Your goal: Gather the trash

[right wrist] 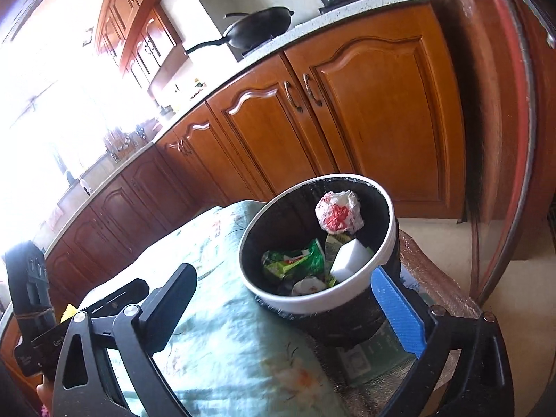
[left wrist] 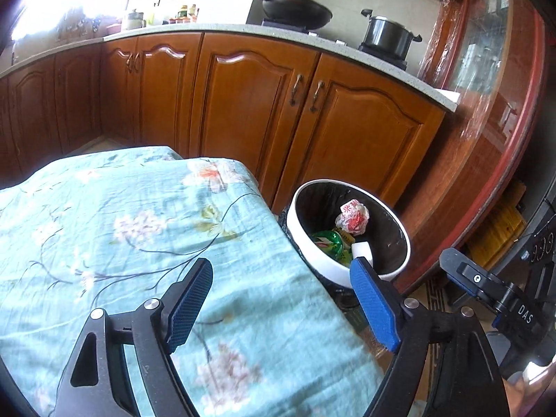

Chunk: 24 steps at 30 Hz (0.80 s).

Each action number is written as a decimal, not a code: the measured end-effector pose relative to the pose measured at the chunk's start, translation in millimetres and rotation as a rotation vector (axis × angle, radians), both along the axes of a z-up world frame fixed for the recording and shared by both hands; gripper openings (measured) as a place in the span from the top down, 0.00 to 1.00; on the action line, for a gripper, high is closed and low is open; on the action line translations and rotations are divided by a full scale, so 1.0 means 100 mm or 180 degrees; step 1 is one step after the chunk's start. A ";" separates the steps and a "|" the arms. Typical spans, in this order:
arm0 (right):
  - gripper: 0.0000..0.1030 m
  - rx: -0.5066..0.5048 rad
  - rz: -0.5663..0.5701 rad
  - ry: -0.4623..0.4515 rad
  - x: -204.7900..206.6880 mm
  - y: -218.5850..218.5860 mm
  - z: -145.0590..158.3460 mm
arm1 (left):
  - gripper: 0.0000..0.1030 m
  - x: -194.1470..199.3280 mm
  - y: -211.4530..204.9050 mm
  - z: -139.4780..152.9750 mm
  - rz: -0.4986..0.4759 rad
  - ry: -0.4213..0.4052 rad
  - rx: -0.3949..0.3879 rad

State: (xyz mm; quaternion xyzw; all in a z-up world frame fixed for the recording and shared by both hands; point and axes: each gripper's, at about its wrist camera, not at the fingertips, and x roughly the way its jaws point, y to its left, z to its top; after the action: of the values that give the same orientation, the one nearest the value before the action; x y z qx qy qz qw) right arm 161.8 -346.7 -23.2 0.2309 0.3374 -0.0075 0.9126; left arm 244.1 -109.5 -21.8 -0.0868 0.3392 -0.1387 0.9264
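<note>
Bin point(right wrist: 305, 304) base hidden; window point(right wrist: 52, 111) glare-washed

Teal floral-print cloth point(left wrist: 139, 229); white-rimmed bin point(right wrist: 391, 236), black liner; red-and-white crumpled wrapper point(right wrist: 338, 212); green packet point(right wrist: 295, 260); white block point(right wrist: 349, 259); orange-brown wood cabinets point(left wrist: 243, 104); blue gripper pads point(left wrist: 373, 304).

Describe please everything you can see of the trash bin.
The bin is round, with a wide white rim and a black liner bag inside. It stands upright and open beside the table with the floral cloth, in front of the wooden cabinets. Inside lie a crumpled red-and-white wrapper, a green packet, a white block and some paper scraps. Neither tongs touch it.
</note>
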 end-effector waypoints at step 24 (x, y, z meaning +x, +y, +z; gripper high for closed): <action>0.00 -0.1147 -0.0138 -0.0955 -0.82 1.03 0.76 | 0.01 -1.46 0.55 0.19 0.0631 -0.1018 0.0451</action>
State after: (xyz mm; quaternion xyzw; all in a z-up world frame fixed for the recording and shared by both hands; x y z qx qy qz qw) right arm 79.9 -243.5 52.4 0.0700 0.1861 -0.0528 0.9786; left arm 97.9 -54.7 -2.9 -0.0313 0.1865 -0.0345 0.9813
